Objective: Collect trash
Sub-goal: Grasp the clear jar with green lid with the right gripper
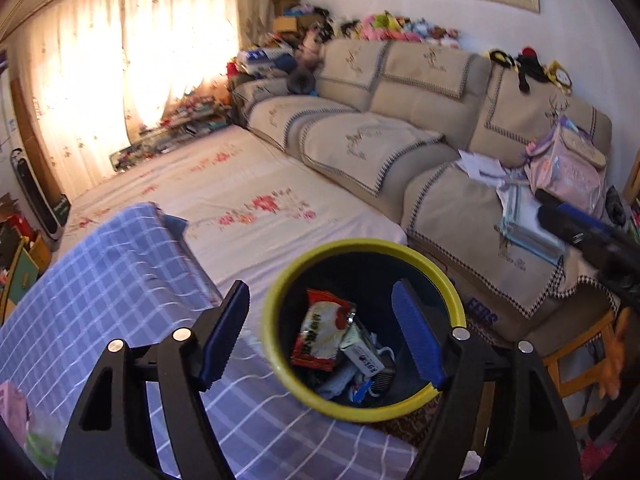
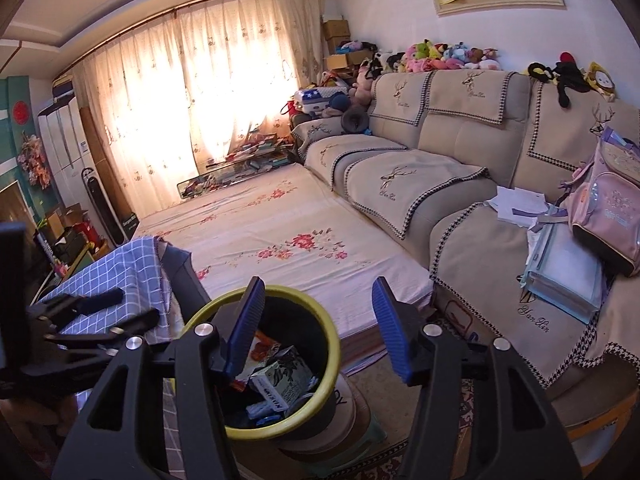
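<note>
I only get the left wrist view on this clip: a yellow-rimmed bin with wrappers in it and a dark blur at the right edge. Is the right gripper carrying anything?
Observer: No. The right gripper is open, with nothing between its pads.
Operator: What is the bin standing on?
Observer: The bin rests on a round beige cushion, not straight on the carpet.
Operator: Where is my left gripper from that side?
Observer: The left gripper sits left of the bin, over the blue checked cloth.

Yellow-rimmed bin (image 1: 280,364) — blue-checked cloth (image 1: 100,280), floral sheet (image 1: 248,184)
</note>
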`<action>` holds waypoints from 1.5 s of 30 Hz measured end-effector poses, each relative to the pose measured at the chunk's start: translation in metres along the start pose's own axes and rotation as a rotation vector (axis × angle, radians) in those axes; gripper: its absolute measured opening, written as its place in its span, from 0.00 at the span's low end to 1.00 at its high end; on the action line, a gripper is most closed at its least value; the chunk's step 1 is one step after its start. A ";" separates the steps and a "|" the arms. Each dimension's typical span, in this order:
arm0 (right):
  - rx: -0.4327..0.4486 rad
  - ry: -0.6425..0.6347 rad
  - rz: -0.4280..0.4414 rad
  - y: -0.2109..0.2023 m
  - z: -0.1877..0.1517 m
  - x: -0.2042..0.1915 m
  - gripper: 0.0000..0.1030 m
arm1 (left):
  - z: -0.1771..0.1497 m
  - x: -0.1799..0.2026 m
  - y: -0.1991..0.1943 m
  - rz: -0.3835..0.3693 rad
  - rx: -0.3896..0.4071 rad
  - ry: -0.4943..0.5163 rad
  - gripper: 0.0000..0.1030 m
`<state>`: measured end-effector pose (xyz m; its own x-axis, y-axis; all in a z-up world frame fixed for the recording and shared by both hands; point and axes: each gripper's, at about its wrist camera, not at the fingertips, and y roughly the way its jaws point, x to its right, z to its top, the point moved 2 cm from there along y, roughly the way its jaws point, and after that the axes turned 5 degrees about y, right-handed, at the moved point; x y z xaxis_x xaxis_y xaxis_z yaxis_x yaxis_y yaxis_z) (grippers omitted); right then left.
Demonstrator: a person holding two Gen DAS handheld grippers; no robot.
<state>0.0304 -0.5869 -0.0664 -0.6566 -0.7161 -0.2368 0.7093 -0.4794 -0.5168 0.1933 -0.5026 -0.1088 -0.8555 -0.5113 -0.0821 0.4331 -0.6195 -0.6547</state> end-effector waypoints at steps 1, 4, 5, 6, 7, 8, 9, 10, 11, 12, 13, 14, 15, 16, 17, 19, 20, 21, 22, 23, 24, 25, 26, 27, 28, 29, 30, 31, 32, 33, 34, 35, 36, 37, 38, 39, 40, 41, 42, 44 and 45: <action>-0.008 -0.010 0.009 0.002 -0.001 -0.007 0.52 | -0.003 -0.008 -0.013 0.011 0.020 -0.017 0.75; -0.034 -0.043 0.051 0.008 -0.007 -0.031 0.52 | -0.015 -0.037 -0.051 0.044 0.066 -0.068 0.77; -0.046 -0.062 0.068 0.010 -0.010 -0.044 0.52 | -0.021 -0.047 -0.063 0.058 0.078 -0.083 0.77; -0.054 -0.074 0.078 0.012 -0.012 -0.052 0.52 | -0.028 -0.060 -0.079 0.078 0.096 -0.108 0.78; -0.063 -0.089 0.091 0.014 -0.016 -0.062 0.52 | -0.034 -0.070 -0.091 0.096 0.108 -0.127 0.78; -0.075 -0.108 0.111 0.016 -0.019 -0.076 0.52 | -0.040 -0.080 -0.102 0.113 0.118 -0.145 0.78; -0.088 -0.124 0.131 0.019 -0.023 -0.088 0.52 | -0.050 -0.095 -0.117 0.144 0.129 -0.171 0.78; -0.097 -0.137 0.148 0.020 -0.027 -0.098 0.52 | -0.059 -0.107 -0.128 0.171 0.134 -0.190 0.78; -0.113 -0.160 0.177 0.023 -0.032 -0.116 0.52 | -0.066 -0.118 -0.139 0.198 0.137 -0.207 0.78; -0.123 -0.176 0.198 0.024 -0.037 -0.128 0.52 | -0.078 -0.135 -0.154 0.246 0.146 -0.235 0.78; -0.135 -0.198 0.221 0.025 -0.042 -0.145 0.52 | -0.087 -0.147 -0.164 0.276 0.152 -0.252 0.78; -0.143 -0.214 0.238 0.026 -0.046 -0.158 0.52 | -0.098 -0.163 -0.178 0.325 0.160 -0.276 0.79; -0.160 -0.238 0.266 0.028 -0.052 -0.177 0.52 | -0.107 -0.175 -0.188 0.358 0.167 -0.293 0.79; -0.176 -0.255 0.295 0.029 -0.058 -0.193 0.52 | -0.117 -0.190 -0.198 0.395 0.174 -0.314 0.80; -0.189 -0.267 0.322 0.029 -0.062 -0.205 0.52 | -0.126 -0.205 -0.207 0.428 0.177 -0.335 0.80; -0.215 -0.299 0.377 0.029 -0.073 -0.234 0.52 | -0.148 -0.234 -0.223 0.495 0.175 -0.386 0.80; -0.231 -0.327 0.404 0.029 -0.081 -0.255 0.52 | -0.160 -0.250 -0.230 0.529 0.176 -0.416 0.80; -0.239 -0.345 0.420 0.028 -0.085 -0.266 0.52 | -0.170 -0.262 -0.236 0.557 0.178 -0.438 0.80; -0.249 -0.369 0.446 0.027 -0.092 -0.282 0.52 | -0.178 -0.273 -0.240 0.585 0.176 -0.458 0.80; -0.257 -0.392 0.476 0.024 -0.098 -0.296 0.52 | -0.186 -0.283 -0.242 0.606 0.174 -0.474 0.80; -0.264 -0.411 0.502 0.023 -0.103 -0.309 0.54 | -0.196 -0.294 -0.246 0.628 0.172 -0.498 0.80; -0.275 -0.439 0.530 0.021 -0.109 -0.325 0.58 | -0.205 -0.303 -0.248 0.640 0.169 -0.519 0.80; -0.281 -0.462 0.549 0.020 -0.114 -0.338 0.59 | -0.215 -0.311 -0.251 0.650 0.166 -0.543 0.80; -0.285 -0.483 0.567 0.019 -0.117 -0.348 0.60 | -0.224 -0.315 -0.252 0.650 0.168 -0.558 0.80; -0.288 -0.504 0.590 0.017 -0.122 -0.358 0.60 | -0.230 -0.320 -0.254 0.646 0.172 -0.574 0.80; -0.294 -0.521 0.609 0.016 -0.123 -0.364 0.61 | -0.235 -0.322 -0.254 0.641 0.175 -0.587 0.80; -0.302 -0.539 0.625 0.017 -0.126 -0.373 0.62 | -0.239 -0.324 -0.254 0.639 0.177 -0.598 0.81; -0.313 -0.561 0.644 0.019 -0.128 -0.382 0.65 | -0.241 -0.325 -0.253 0.637 0.181 -0.608 0.81; -0.324 -0.581 0.659 0.020 -0.130 -0.388 0.67 | -0.242 -0.325 -0.251 0.633 0.186 -0.615 0.82; -0.334 -0.599 0.673 0.022 -0.133 -0.394 0.70 | -0.246 -0.327 -0.251 0.626 0.190 -0.624 0.83; -0.342 -0.613 0.690 0.025 -0.137 -0.398 0.72 | -0.249 -0.328 -0.250 0.624 0.186 -0.626 0.83; -0.355 -0.630 0.702 0.028 -0.139 -0.405 0.74 | -0.251 -0.328 -0.248 0.628 0.180 -0.627 0.83; -0.365 -0.644 0.709 0.031 -0.142 -0.410 0.76 | -0.252 -0.328 -0.247 0.633 0.176 -0.628 0.83; -0.370 -0.651 0.710 0.034 -0.143 -0.412 0.78 | -0.254 -0.329 -0.247 0.634 0.176 -0.633 0.83; -0.377 -0.659 0.708 0.038 -0.145 -0.415 0.78 | -0.254 -0.331 -0.246 0.634 0.176 -0.637 0.83; -0.384 -0.664 0.704 0.042 -0.146 -0.418 0.78 | -0.256 -0.332 -0.246 0.636 0.177 -0.641 0.83; -0.390 -0.667 0.703 0.046 -0.148 -0.421 0.78 | -0.257 -0.332 -0.245 0.642 0.174 -0.644 0.83; -0.396 -0.668 0.701 0.049 -0.151 -0.423 0.78 | -0.258 -0.332 -0.244 0.645 0.172 -0.646 0.84; -0.400 -0.667 0.700 0.051 -0.152 -0.423 0.79 | -0.260 -0.332 -0.245 0.644 0.170 -0.648 0.84; -0.409 -0.670 0.696 0.056 -0.157 -0.426 0.79 | -0.262 -0.333 -0.242 0.636 0.164 -0.658 0.84; -0.411 -0.672 0.694 0.058 -0.159 -0.427 0.80 | -0.262 -0.332 -0.239 0.630 0.159 -0.657 0.84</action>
<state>0.3112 -0.2283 -0.1257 0.2278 -0.9625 -0.1473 0.6514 0.2631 -0.7116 0.2996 -0.0287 -0.1217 -0.1368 -0.9868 0.0866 0.8396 -0.1619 -0.5186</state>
